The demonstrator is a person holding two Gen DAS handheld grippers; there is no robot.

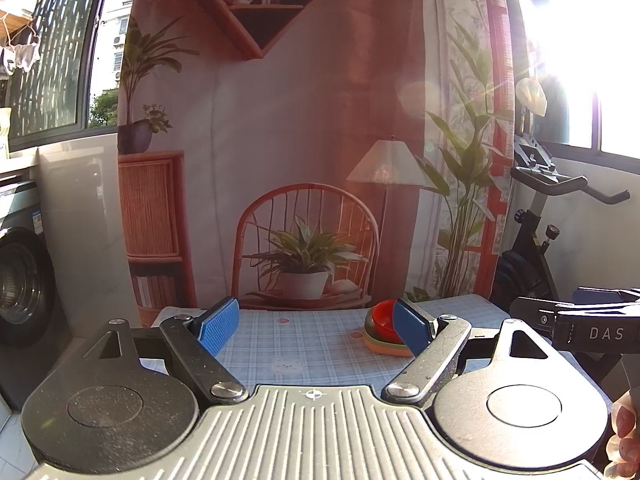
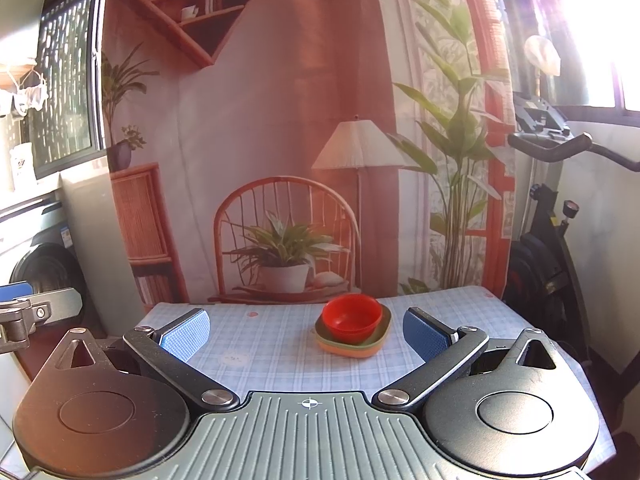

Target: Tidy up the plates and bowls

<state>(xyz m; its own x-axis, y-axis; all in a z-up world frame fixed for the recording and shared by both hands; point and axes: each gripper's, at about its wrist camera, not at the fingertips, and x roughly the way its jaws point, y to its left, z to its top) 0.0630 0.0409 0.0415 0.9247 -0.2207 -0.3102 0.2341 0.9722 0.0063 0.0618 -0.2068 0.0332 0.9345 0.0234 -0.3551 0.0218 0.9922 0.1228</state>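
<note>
A red bowl (image 2: 352,317) sits nested on a green plate (image 2: 379,334) and an orange plate (image 2: 340,349) toward the far side of the checked tablecloth (image 2: 280,364). Both the left gripper (image 1: 316,330) and the right gripper (image 2: 306,334) hang back with jaws spread wide, holding nothing. The dishes look like light, stiff plastic, probably slick, so pinching the bowl's rim seems the surest hold.
</note>
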